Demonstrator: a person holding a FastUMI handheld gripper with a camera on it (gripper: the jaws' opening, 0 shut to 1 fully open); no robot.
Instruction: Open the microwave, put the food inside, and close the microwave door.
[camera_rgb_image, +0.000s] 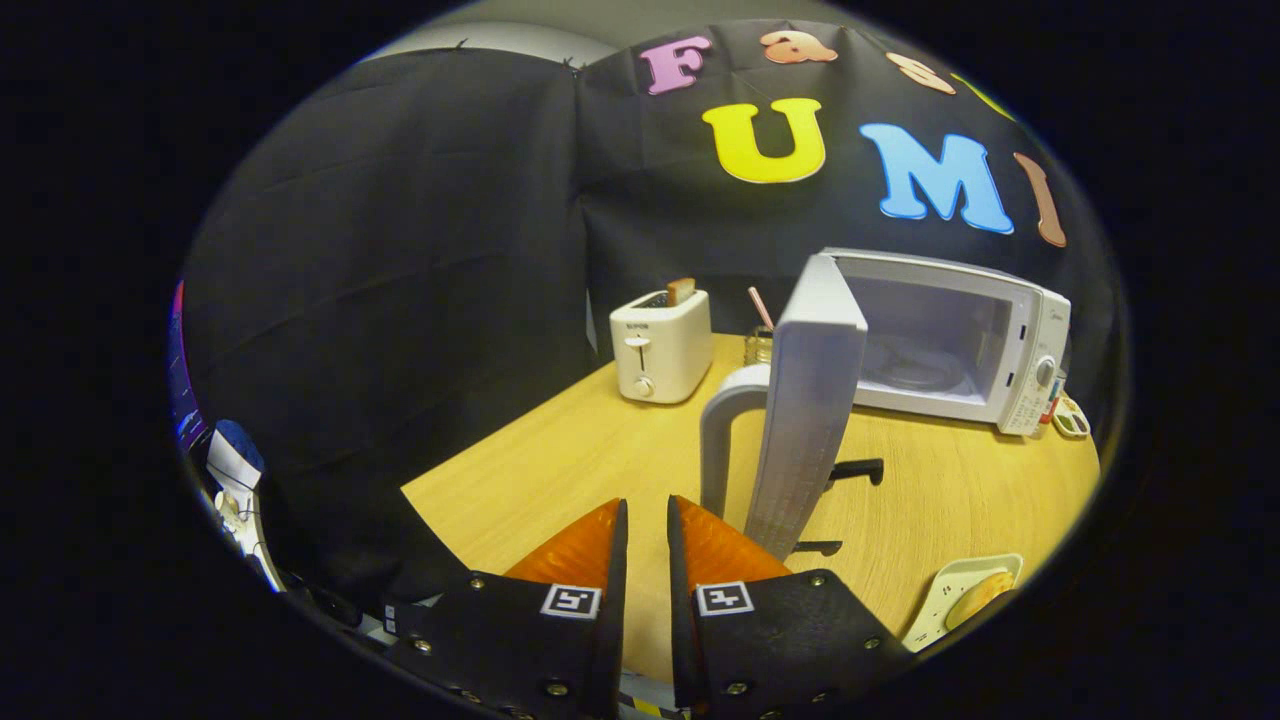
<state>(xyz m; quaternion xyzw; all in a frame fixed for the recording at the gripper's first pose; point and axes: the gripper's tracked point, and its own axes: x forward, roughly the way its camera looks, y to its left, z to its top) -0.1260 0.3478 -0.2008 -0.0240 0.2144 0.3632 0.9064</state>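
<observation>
Gripper view, and the microwave (940, 340) stood at the far right of the wooden table (560, 470), its door (808, 400) already swung wide and seen nearly edge-on, with the curved handle (722, 440) jutting back toward the camera. The cavity was open to view, pale and bare inside, the turntable faintly visible. So the first step looked done.

The gripper (647, 520) hung low over the near edge of the table, its fingers drawn close together with only a narrow slit between them and nothing in that slit. Nearly clenched, then, and empty. The door edge and handle stood just ahead of the fingers and a touch to their right.

Now the food. A small plate (955, 590) sat at the near right corner of the table, with a rounded golden piece of food (982, 592) on it, possibly bread. It lay well off to the right of the fingers and about level with them, not ahead. That was the relation that counted: the gripper pointed at the door, while the food sat out to its side, so the coming move called for a swing right and the fingers parting before any grab. From there the open cavity lay further back on the right, past the door's free edge.

Beyond the fingers to the left stood a white toaster (660, 345) with a slice poking up, and a small jar with a pink straw (759, 340) sat between toaster and microwave, both clear of the route
</observation>
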